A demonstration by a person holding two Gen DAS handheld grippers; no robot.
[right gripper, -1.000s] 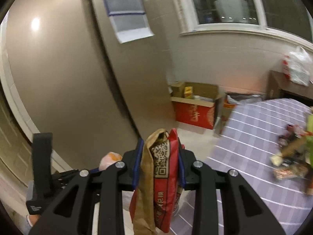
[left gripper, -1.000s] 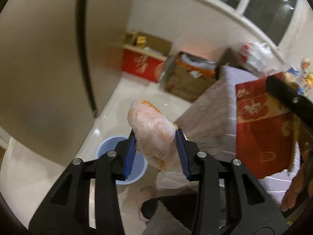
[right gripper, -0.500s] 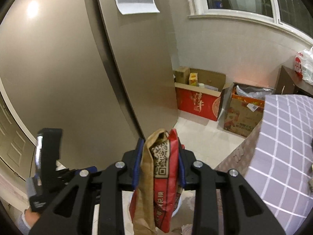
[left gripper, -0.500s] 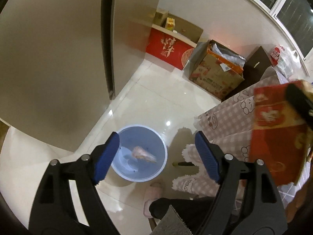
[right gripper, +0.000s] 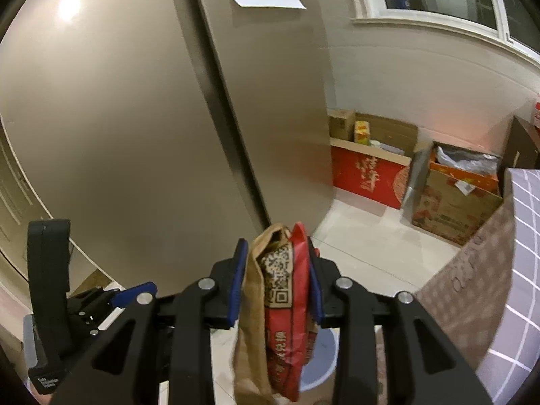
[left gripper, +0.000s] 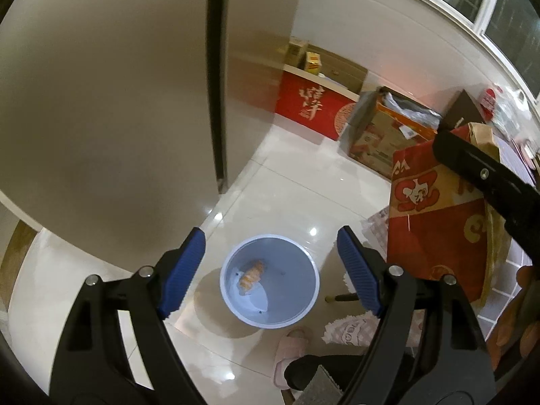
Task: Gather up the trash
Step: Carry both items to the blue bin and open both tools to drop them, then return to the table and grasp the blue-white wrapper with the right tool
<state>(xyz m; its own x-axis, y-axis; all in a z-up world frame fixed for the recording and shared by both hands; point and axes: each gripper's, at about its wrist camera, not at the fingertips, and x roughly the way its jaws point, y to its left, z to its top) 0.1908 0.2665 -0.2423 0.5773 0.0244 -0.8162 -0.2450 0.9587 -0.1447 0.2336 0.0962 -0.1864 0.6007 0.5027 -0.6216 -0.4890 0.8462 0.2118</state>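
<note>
A pale blue bin (left gripper: 297, 303) stands on the white tiled floor. An orange and white wrapper (left gripper: 251, 271) lies inside it. My left gripper (left gripper: 270, 236) hangs open above the bin with nothing between its blue pads. A red and brown paper bag (right gripper: 283, 287) sits upright between the pads of my right gripper (right gripper: 276, 249); the jaws are opening but both pads still touch it. In the left wrist view that bag (left gripper: 432, 229) hangs to the right of the bin and higher. The bin's rim (right gripper: 324, 354) shows just behind the bag.
Tall beige doors (left gripper: 118, 101) rise left of the bin. A red box (left gripper: 310, 104) and a printed cardboard box (left gripper: 381, 141) stand by the far wall. A table with a checked cloth (right gripper: 526, 270) is on the right. A pink slipper (left gripper: 290, 354) lies near the bin.
My left gripper opened and the wrapper fell into the blue bin. Both grippers moved down and closer to the bin. The bag stayed in the right gripper.
</note>
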